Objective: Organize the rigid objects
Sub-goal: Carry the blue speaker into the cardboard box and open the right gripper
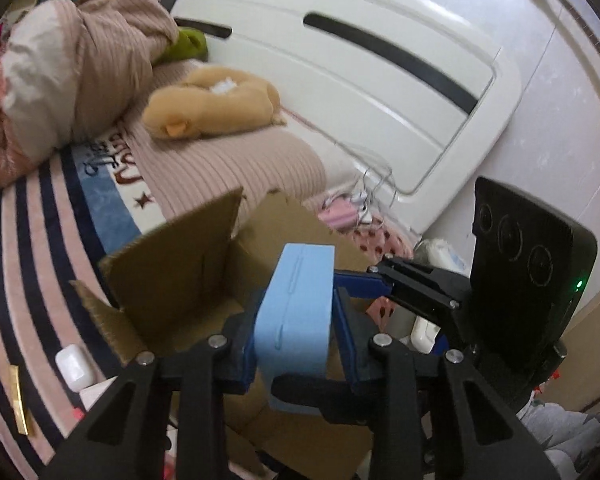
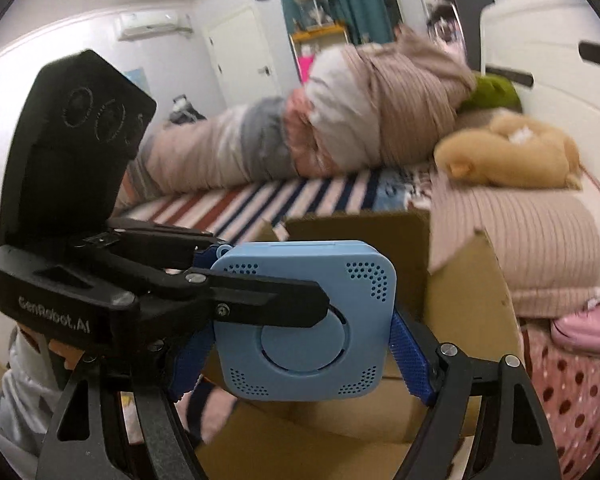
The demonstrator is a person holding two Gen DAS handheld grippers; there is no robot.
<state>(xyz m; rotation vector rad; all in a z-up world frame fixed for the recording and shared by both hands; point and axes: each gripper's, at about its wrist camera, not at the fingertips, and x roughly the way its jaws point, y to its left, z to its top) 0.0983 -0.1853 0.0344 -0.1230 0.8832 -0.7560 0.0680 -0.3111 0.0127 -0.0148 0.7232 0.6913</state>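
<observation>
Left wrist view: light blue box (image 1: 296, 312) sits bottom centre of frame, seen edge-on, long axis running up the frame and leaning slightly right at the top, thin side facing me. My left gripper (image 1: 296, 332) has its jaws pinching the two broad faces, blue pads pressed against both sides. Thin side has a faint raised seam line along it. Behind it, an open cardboard box (image 1: 172, 272) with flaps up sits on the bed (image 1: 28, 280), so the blue box hangs over its opening. My right gripper (image 1: 364, 284) comes in from the right edge, one blue finger touching or just beside the blue box's right face.

Right wrist view: same light blue box (image 2: 304, 320) lower centre, broad face toward me. Squarish, rounded corners, dotted vent holes in each corner, round disc in the middle. It stands upright, tilted a little clockwise. Right gripper (image 2: 296, 354) jaws are spread wide, blue fingers (image 2: 410, 356) flanking the box left and right; can't tell if they press it or only touch. Left gripper (image 2: 268, 308) reaches in from the left, black finger lying across the face.

Tan plush toy (image 2: 512, 152) lies on the bed upper right, rolled bedding (image 2: 340, 120) behind. Small white case (image 1: 74, 366) sits on the striped cover at lower left.
</observation>
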